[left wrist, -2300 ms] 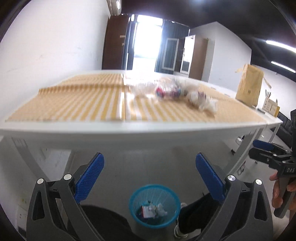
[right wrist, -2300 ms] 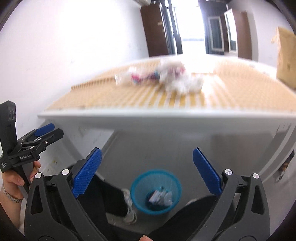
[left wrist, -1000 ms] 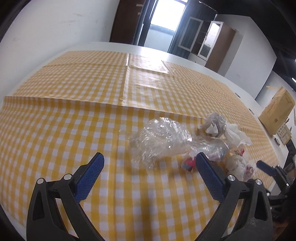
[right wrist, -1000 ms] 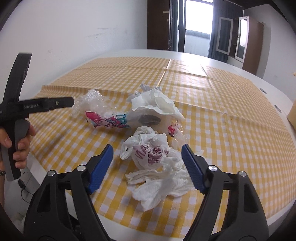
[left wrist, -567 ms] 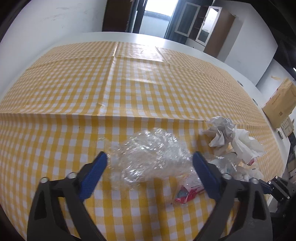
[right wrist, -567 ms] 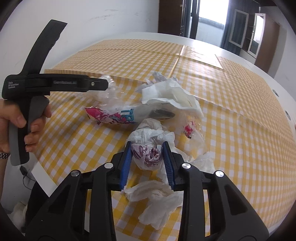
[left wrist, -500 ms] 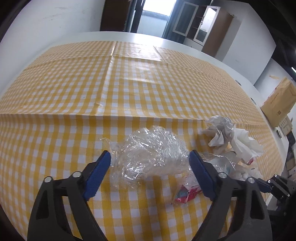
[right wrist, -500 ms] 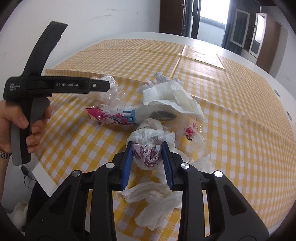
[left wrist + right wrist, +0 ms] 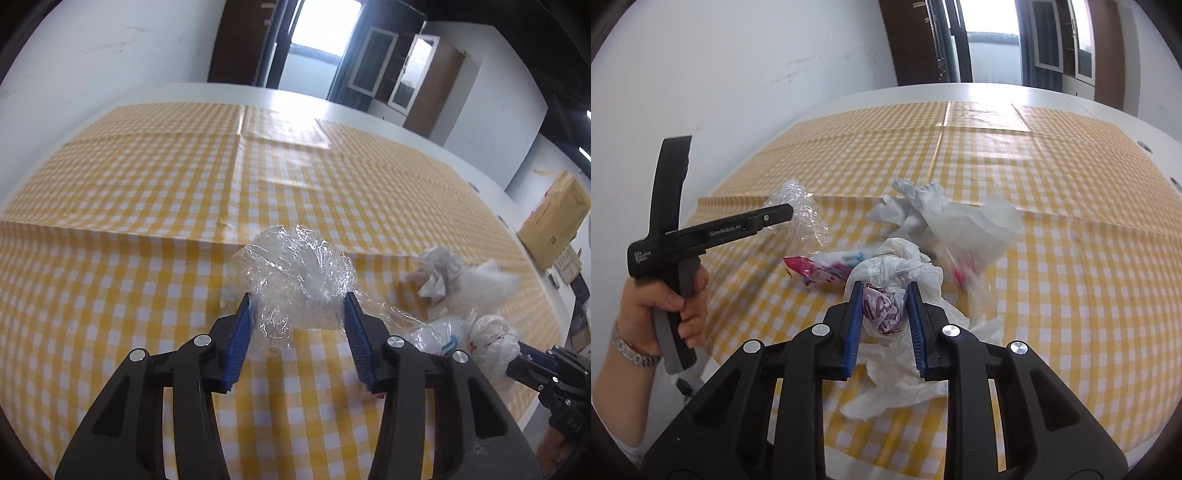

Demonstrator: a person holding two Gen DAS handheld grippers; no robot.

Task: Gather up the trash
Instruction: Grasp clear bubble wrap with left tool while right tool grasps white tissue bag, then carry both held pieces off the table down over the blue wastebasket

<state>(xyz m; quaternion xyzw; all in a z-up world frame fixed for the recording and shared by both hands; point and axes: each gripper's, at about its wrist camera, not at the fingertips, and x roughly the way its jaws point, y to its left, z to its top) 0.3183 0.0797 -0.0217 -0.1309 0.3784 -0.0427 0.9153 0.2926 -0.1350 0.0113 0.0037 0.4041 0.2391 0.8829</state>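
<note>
My left gripper (image 9: 296, 297) is over the yellow checked tablecloth (image 9: 147, 184). Its jaws are closing, and both blue pads touch the sides of a crumpled wad of clear plastic (image 9: 295, 266). My right gripper (image 9: 882, 286) is also closing, its pads pressed on a white plastic bag with red print (image 9: 882, 310). In the right wrist view, the left gripper (image 9: 786, 214) reaches in from the left onto the clear plastic (image 9: 809, 218), held by a person's hand (image 9: 665, 306). The left wrist view shows the right gripper (image 9: 517, 365) at the right edge, with the white bag (image 9: 491, 339).
More trash lies between the grippers: crumpled white and grey paper (image 9: 923, 206), a pink and blue snack wrapper (image 9: 820, 271), a clear bag with a red scrap (image 9: 964, 266) and white tissue (image 9: 897, 384) near the table's front edge. A cardboard box (image 9: 554, 221) stands far right.
Both grippers came up from the blue bin below the table to the trash pile. The left jaws narrowed around the clear plastic. The right jaws shut on the white printed bag.
</note>
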